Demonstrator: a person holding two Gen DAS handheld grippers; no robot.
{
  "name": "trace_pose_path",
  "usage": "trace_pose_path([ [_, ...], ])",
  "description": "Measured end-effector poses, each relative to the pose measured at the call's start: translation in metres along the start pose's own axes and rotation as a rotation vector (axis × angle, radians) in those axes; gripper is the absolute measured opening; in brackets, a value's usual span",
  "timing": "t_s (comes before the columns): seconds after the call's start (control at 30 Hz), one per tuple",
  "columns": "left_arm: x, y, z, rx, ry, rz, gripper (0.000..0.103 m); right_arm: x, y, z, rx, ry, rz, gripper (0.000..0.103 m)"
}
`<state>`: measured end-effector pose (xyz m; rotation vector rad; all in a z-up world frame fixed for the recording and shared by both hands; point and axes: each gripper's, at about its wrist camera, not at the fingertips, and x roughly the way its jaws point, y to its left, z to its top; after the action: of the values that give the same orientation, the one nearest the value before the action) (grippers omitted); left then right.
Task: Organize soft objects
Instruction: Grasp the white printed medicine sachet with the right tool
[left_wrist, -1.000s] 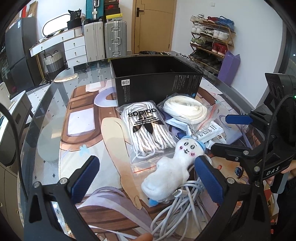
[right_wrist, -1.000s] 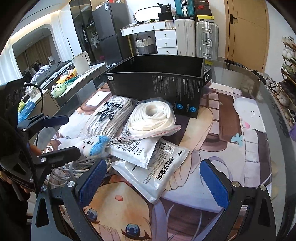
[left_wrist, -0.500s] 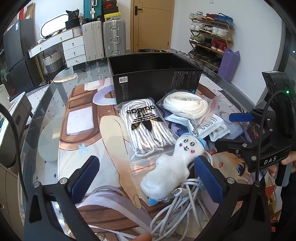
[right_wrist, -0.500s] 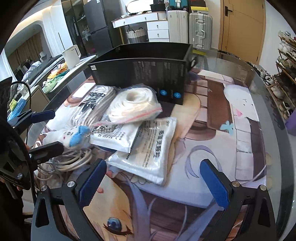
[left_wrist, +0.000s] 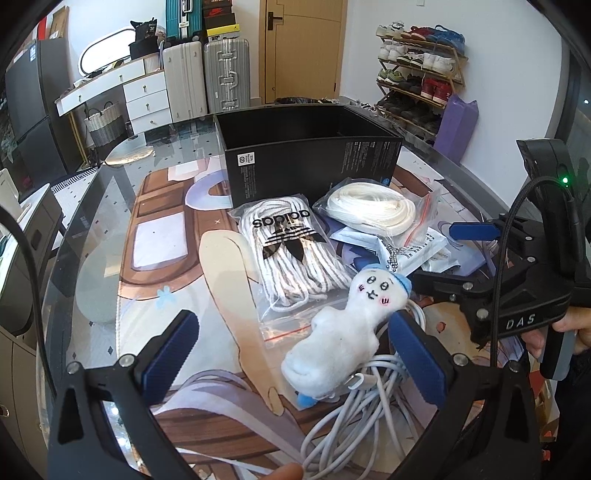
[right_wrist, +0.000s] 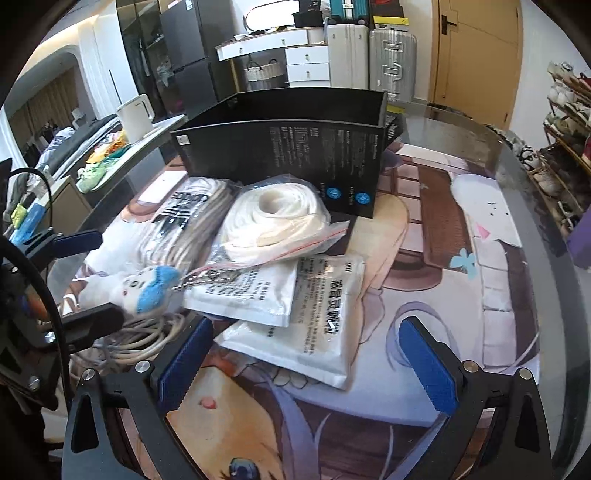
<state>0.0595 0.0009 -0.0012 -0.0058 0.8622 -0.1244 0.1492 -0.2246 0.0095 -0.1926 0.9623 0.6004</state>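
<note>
Small white plush doll with blue cap (left_wrist: 343, 332) lies on coiled white cable (left_wrist: 354, 417), near black open box (left_wrist: 310, 166). Left gripper (left_wrist: 295, 358) spread wide around it; right gripper (right_wrist: 306, 354) also apart, empty. Likely light, squashy; pinch mid-body.

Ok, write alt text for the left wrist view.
An open left hand-held gripper points at a white plush toy lying on a coil of white cable. Behind it lie bagged laces and an open black box; the right hand-held gripper comes in from the right.
</note>
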Motion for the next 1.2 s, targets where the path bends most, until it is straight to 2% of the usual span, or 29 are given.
trace_pose_path([
  [0.23,0.000,0.001,0.000,0.000,0.001,0.001,0.103,0.000,-0.013,0.000,0.017,-0.005,-0.022,0.101],
  [0.33,0.001,0.001,-0.001,0.003,0.003,-0.001,0.103,0.001,-0.013,0.000,0.009,-0.016,-0.031,0.096],
  [0.7,0.001,0.001,-0.001,0.003,0.003,0.000,0.103,0.000,-0.003,-0.001,-0.052,-0.046,-0.047,0.063],
  [0.8,0.001,0.001,-0.001,0.003,0.002,-0.001,0.103,-0.002,-0.004,-0.003,-0.055,-0.047,-0.044,0.058],
  [1.2,0.001,0.001,-0.001,0.002,0.003,0.000,0.103,-0.009,-0.017,-0.008,-0.053,-0.054,-0.053,0.053],
])
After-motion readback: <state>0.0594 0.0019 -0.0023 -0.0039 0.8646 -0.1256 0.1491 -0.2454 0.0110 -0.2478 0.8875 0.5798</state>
